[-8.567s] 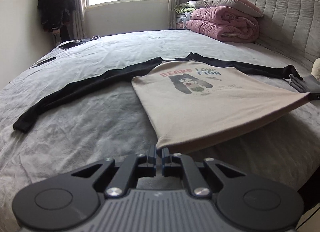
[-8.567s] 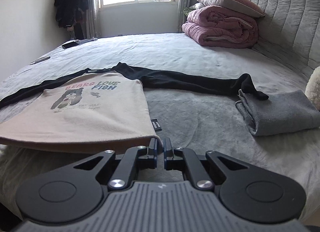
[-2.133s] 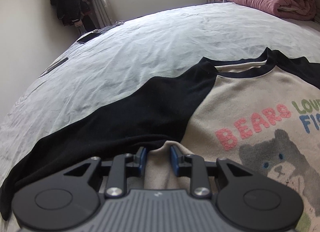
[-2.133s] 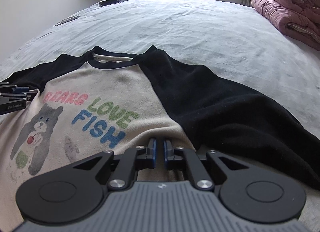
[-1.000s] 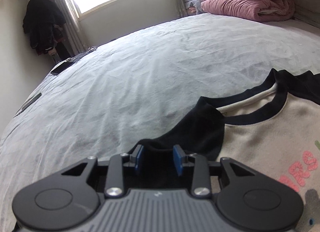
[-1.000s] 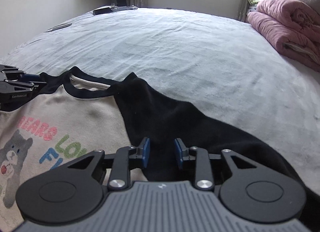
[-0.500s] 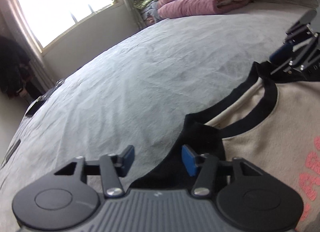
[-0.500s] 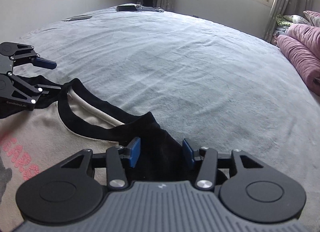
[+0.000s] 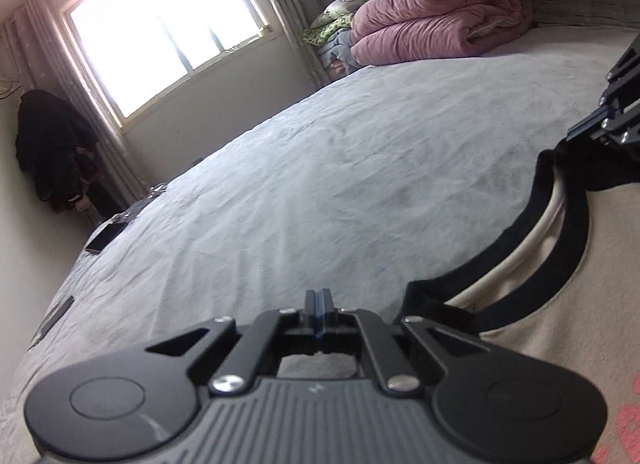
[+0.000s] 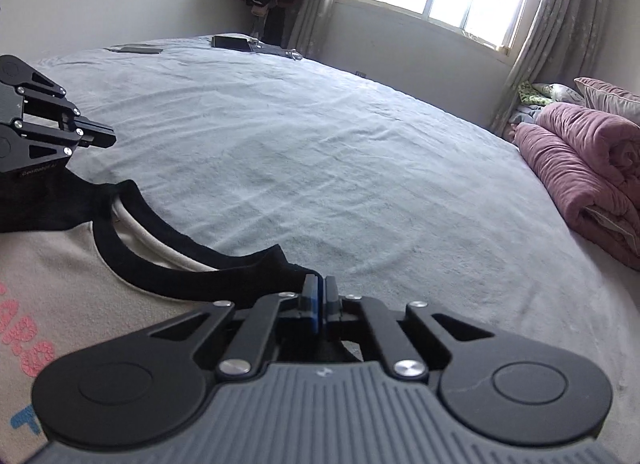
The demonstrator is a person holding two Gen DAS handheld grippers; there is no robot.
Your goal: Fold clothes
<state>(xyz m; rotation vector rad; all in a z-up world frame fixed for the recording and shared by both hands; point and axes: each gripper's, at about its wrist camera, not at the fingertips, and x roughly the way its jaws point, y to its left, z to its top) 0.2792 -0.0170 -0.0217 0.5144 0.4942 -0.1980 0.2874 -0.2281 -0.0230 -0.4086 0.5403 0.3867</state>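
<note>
In the left wrist view, the left gripper point(image 9: 318, 304) sits low on the grey bed point(image 9: 320, 184) with its jaws pressed together at the black shoulder of the shirt point(image 9: 560, 284), though whether any cloth is caught between them cannot be told; the shirt lies flat to the right, beige with a black collar point(image 9: 560, 224); the right gripper point(image 9: 592, 132) shows at the far right edge by the other shoulder; a pink quilt point(image 9: 440, 24) is piled near the headboard, and a window point(image 9: 160, 32) glows behind. In the right wrist view, the right gripper point(image 10: 319, 300) has its jaws together over the black shoulder cloth, the pinch itself hidden; the shirt point(image 10: 80, 304) spreads to the left, pink letters on its chest; the left gripper point(image 10: 92, 136) rests at the far shoulder; a phone point(image 10: 232, 42) lies on the bed point(image 10: 360, 164) near the far edge.
</note>
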